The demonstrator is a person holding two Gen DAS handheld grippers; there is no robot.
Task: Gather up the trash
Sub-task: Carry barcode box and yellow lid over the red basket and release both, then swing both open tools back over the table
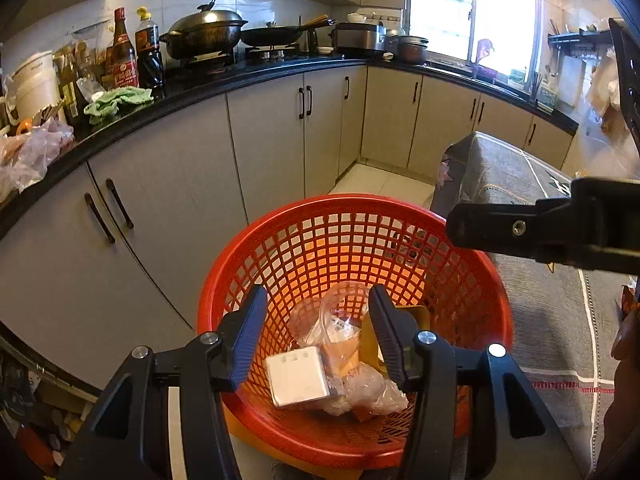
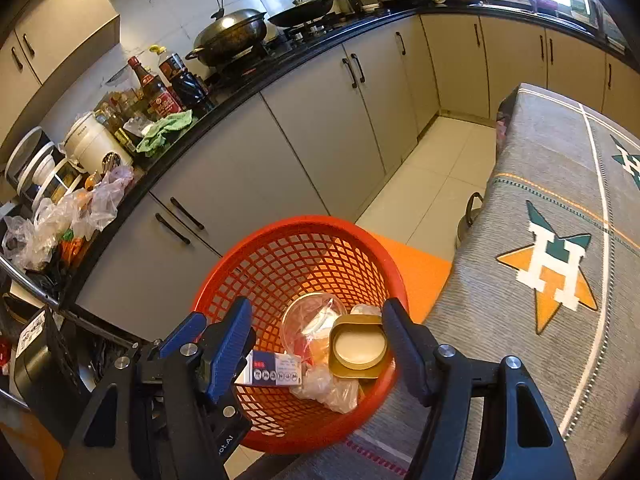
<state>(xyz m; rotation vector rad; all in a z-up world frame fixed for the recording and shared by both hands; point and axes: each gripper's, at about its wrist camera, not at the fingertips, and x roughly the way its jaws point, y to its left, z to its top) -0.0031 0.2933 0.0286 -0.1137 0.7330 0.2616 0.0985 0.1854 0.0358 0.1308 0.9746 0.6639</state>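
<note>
A red mesh basket (image 1: 344, 208) stands low between the cabinets and the table. In it lie a white box (image 1: 298, 380), crumpled clear plastic bags (image 1: 372, 392), a clear plastic cup (image 1: 340, 312) and a gold tin (image 2: 358, 346). My left gripper (image 1: 318, 334) hovers over the basket's near side, open, with the trash well below its pads and nothing between them. My right gripper (image 2: 316, 344) is also open above the basket; the tin shows between its fingers but rests in the basket. One right finger (image 1: 500, 228) reaches over the basket's right rim in the left wrist view.
A table under a grey cloth (image 2: 560, 200) with a star emblem stands right of the basket. Grey cabinets (image 1: 264, 140) under a black counter (image 1: 200, 88) run along the left and back, crowded with bottles, pans and bags. An orange surface (image 2: 420, 272) lies under the basket.
</note>
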